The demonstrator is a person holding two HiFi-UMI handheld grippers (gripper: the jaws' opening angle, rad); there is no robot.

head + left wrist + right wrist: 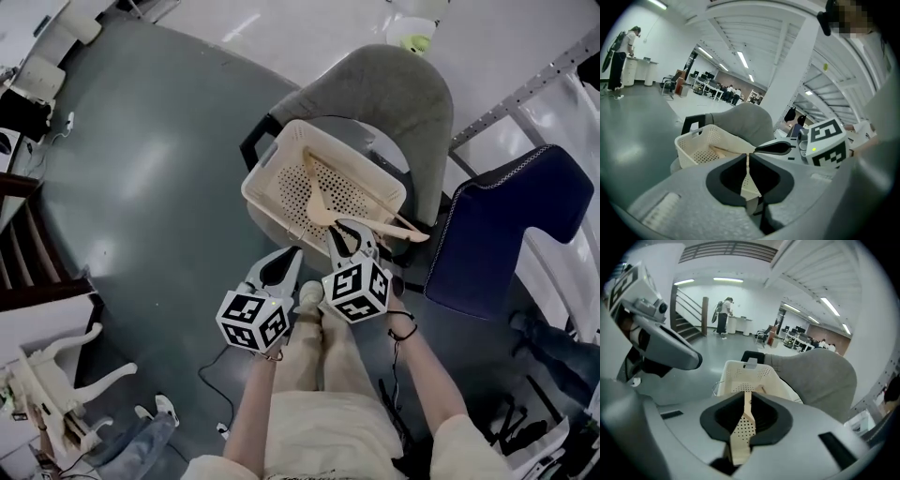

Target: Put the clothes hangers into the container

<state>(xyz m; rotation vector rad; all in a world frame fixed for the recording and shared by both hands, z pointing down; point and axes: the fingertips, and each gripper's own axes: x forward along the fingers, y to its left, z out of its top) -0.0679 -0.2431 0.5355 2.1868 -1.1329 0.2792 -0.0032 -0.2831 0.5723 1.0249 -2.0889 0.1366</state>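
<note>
Right gripper (345,231): clenched on nothing. Its black pads stood nearly together with only a thin slit between them, through which the basket's perforated wall showed.
Right gripper's place: its tips hovered at the near rim of the container, just beside the hanger.
Right marker cube (356,289): just behind those jaws, above the person's forearm.
Left gripper (292,255): also clenched and empty, its pads meeting along a hairline gap.
Left gripper's place: beside the right one and a little short of the container, touching neither it nor the hanger.
Left marker cube (253,321): nearest the person, over the beige trousers (319,412).
Clothes hanger (323,214): pale wood, lying inside the container on its perforated floor. One arm ran out to the right, and its end poked over the rim.
Container (267,159): a cream plastic basket with perforated walls and a slotted handle, sitting tilted on the seat of the chair.
Chair (394,84): grey upholstery with a rounded back rising behind the basket.
Blue seat (506,225): dark and padded, standing to the right of the chair and apart from the basket.
Floor (141,187): smooth grey, with glare across it.
</note>
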